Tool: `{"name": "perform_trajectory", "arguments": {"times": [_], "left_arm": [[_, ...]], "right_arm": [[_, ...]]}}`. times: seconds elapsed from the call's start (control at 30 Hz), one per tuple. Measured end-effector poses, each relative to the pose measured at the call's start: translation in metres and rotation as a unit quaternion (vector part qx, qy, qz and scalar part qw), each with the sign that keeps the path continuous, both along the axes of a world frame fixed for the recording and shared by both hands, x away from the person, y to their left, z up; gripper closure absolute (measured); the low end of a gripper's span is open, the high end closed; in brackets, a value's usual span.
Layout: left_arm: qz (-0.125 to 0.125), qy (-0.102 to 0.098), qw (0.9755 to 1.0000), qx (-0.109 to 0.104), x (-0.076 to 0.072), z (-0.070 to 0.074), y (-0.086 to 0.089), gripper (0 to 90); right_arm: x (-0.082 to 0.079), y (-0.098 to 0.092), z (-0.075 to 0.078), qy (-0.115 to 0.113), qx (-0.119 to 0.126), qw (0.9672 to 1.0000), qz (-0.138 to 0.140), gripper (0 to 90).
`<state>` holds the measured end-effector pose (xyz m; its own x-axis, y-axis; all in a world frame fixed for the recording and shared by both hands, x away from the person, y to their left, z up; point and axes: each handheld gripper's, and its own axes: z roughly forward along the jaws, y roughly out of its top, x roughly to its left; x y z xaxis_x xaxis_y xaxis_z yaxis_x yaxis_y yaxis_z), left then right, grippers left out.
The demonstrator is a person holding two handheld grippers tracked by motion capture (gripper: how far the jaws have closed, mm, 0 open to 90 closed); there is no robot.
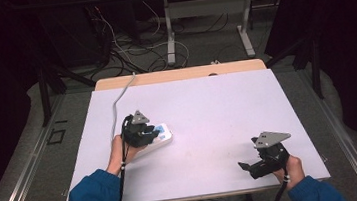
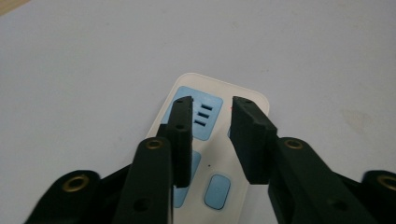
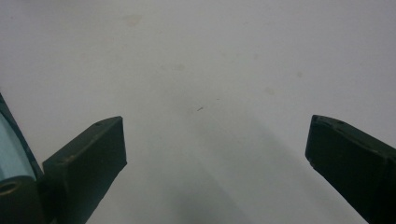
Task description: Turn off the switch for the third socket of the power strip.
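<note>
A white power strip (image 1: 163,134) with light-blue sockets lies on the white table top (image 1: 207,102), left of the middle. My left gripper (image 1: 151,133) is right over it. In the left gripper view its jaws (image 2: 212,106) stand a narrow gap apart above the strip's socket face (image 2: 215,156), with nothing between them. My right gripper (image 1: 247,167) is near the front right edge, pointing left. In the right gripper view its jaws (image 3: 215,149) are wide apart over bare table.
A grey-white cord (image 1: 118,99) runs from the strip toward the table's far left edge. Beyond the far wooden edge (image 1: 178,74) are a second table's legs (image 1: 170,36) and loose cables (image 1: 126,50) on the floor. Dark curtains close both sides.
</note>
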<state>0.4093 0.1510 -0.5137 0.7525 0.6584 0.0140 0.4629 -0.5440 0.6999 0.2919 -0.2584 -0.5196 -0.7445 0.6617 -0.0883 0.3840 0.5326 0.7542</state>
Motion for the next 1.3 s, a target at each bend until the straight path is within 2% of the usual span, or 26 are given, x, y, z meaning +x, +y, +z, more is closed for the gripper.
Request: {"name": "perform_trajectory", "arguments": {"times": [0.27, 0.7, 0.73, 0.8, 1.3], "left_arm": [[-0.010, 0.004, 0.9999, -0.003, 0.000, -0.003, -0.006, 89.7], [-0.012, 0.008, 0.9998, -0.010, 0.002, -0.008, -0.008, 90.0], [-0.016, 0.010, 0.9998, -0.004, 0.003, -0.008, -0.007, 90.0], [-0.013, 0.008, 0.9998, -0.008, 0.003, -0.010, -0.008, 90.0], [-0.021, 0.014, 0.9997, 0.000, 0.003, -0.016, -0.013, 90.0]], "right_arm": [[0.000, 0.001, 0.000, 0.001, 0.000, 1.0000, 0.000, 5.0], [0.000, 0.001, 0.000, -0.002, 0.000, 1.0000, -0.001, 5.1], [0.000, 0.001, 0.000, -0.002, 0.000, 1.0000, -0.001, 5.1], [0.000, 0.001, -0.001, -0.002, 0.000, 1.0000, 0.000, 5.1], [0.000, 0.001, -0.001, 0.002, 0.001, 1.0000, -0.005, 5.3]]}}
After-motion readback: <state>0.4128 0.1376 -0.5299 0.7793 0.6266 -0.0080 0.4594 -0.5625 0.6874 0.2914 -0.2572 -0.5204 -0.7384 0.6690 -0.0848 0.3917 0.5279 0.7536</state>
